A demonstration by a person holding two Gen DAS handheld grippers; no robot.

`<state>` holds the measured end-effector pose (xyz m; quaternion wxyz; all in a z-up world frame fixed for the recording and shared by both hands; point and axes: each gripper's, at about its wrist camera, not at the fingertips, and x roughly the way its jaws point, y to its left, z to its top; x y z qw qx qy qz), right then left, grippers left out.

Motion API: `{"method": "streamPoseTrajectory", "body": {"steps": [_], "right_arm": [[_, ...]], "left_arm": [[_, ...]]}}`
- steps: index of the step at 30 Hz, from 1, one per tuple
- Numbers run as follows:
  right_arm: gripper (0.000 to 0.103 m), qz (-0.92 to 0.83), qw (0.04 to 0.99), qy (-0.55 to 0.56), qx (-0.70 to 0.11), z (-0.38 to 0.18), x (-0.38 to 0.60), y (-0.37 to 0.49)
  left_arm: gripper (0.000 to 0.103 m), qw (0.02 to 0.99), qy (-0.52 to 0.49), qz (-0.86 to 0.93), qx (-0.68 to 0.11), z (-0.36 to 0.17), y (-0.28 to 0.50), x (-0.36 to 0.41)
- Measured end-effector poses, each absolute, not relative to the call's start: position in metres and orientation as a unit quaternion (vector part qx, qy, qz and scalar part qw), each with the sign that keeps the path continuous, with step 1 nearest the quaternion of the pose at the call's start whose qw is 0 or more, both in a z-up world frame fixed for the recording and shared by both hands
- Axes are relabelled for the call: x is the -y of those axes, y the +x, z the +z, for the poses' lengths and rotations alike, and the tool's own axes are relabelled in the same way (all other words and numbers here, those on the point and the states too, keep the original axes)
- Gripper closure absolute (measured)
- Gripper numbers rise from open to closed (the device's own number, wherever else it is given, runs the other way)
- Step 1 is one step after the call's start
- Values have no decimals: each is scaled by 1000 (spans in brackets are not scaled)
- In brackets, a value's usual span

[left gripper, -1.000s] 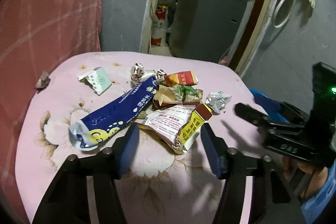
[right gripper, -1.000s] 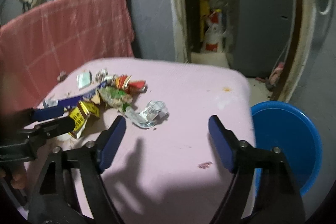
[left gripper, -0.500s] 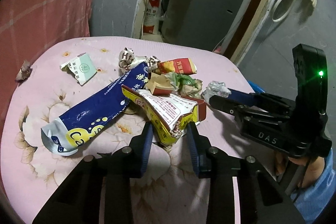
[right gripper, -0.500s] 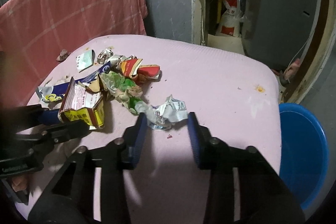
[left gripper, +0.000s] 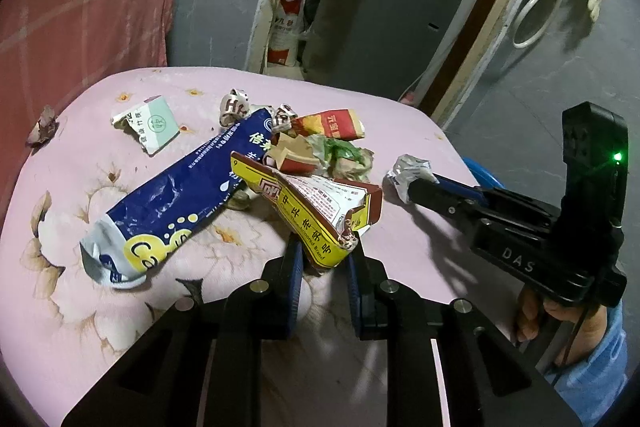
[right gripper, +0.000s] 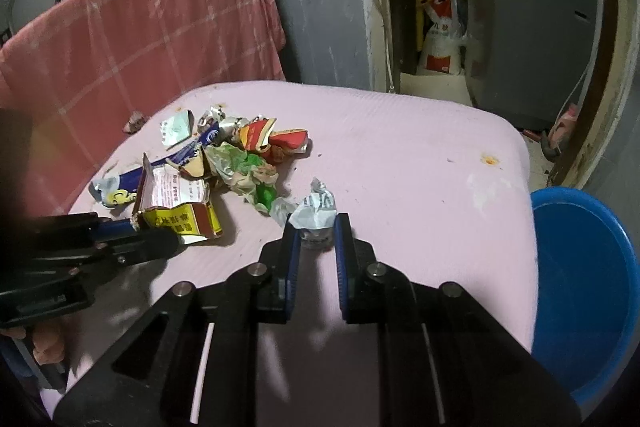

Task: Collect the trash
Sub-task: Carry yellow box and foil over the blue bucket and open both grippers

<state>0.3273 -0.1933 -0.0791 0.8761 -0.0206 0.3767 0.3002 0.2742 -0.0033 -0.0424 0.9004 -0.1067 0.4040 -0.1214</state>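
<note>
A heap of trash lies on a pink table (left gripper: 80,187). My left gripper (left gripper: 325,247) is shut on a torn yellow and red carton (left gripper: 316,211), also seen in the right wrist view (right gripper: 176,211). My right gripper (right gripper: 316,227) is shut on a crumpled white wrapper (right gripper: 316,211), which shows in the left wrist view (left gripper: 408,171) at its fingertips. A long blue pouch (left gripper: 176,199), a red packet (left gripper: 332,123), a green wrapper (left gripper: 344,155) and a small white-green box (left gripper: 152,123) lie in the heap.
A blue basin (right gripper: 580,275) stands on the floor off the table's right edge. A pink cloth-covered surface (right gripper: 120,39) rises behind the table on the left. A grey cabinet (right gripper: 528,27) and sacks fill the doorway beyond.
Both grippers went from wide open to shut: the left closed on the yellow carton and lifted its end, the right moved forward and closed on the crumpled white wrapper.
</note>
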Motion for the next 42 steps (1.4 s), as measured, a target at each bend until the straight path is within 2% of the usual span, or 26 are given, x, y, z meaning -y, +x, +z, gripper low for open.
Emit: {"method": "streamPoseTrajectory", "body": {"steps": [11,23,31,42], "right_arm": [[87,264,921,18,-285,-51,234,294],[85,142,971,73,-178,-12,327,271],[84,54,976,116,-179,-15,389,277],[82,4,954,181,-239,-43,435,304]], "left_arm": [[86,913,-106,-140,-368,-29,262,24],[86,928,-52,-209,-305,13,297,118],[86,914,-20,-261,-309,11,333,185],[86,879,-13,-277,-388,-20,386,242]]}}
